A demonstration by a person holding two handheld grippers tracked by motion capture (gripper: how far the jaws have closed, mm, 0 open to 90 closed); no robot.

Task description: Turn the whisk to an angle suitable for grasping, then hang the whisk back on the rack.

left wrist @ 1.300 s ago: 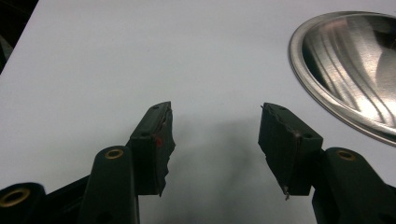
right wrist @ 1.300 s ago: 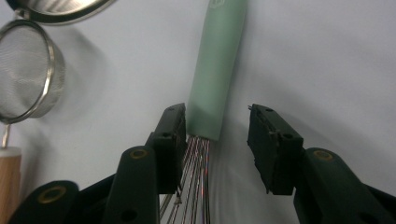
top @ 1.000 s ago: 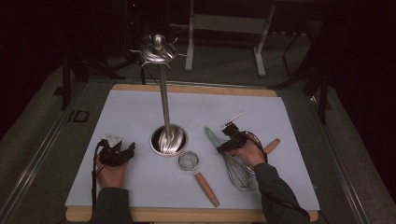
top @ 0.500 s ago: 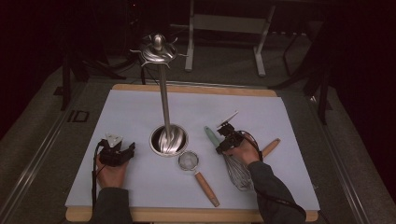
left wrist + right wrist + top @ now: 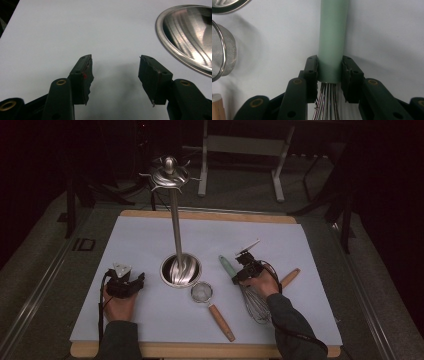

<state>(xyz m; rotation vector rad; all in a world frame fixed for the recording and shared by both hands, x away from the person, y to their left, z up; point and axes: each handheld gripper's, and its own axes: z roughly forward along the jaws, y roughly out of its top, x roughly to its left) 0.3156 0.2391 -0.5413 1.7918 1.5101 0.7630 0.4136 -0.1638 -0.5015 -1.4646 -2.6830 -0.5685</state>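
1. Hand-held gripper on the right (image 5: 329, 72) has its jaws closed on the whisk (image 5: 333, 37), gripping the pale green handle at its very end, where the wires come out. The whisk lies on the white surface (image 5: 310, 250), handle pointing away from the person, wires toward them.
2. Gripped so close to the wire end, the smooth round handle could slide or roll between the jaws once lifted; the long handle ahead of the jaws may tip it down.
3. The strainer (image 5: 202, 293) lies just beside the whisk on its left, and a wooden-handled tool (image 5: 290, 277) lies near on its right. A sideways swing of the whisk could knock either.
4. The steel stand (image 5: 176, 227), with a round base and tall pole, rises near the handle tip; a forward lift could strike it.
5. Left hand-held gripper (image 5: 115, 72) rests wide apart and empty, low over the surface beside the stand's base (image 5: 190, 37), too far to steady the whisk.
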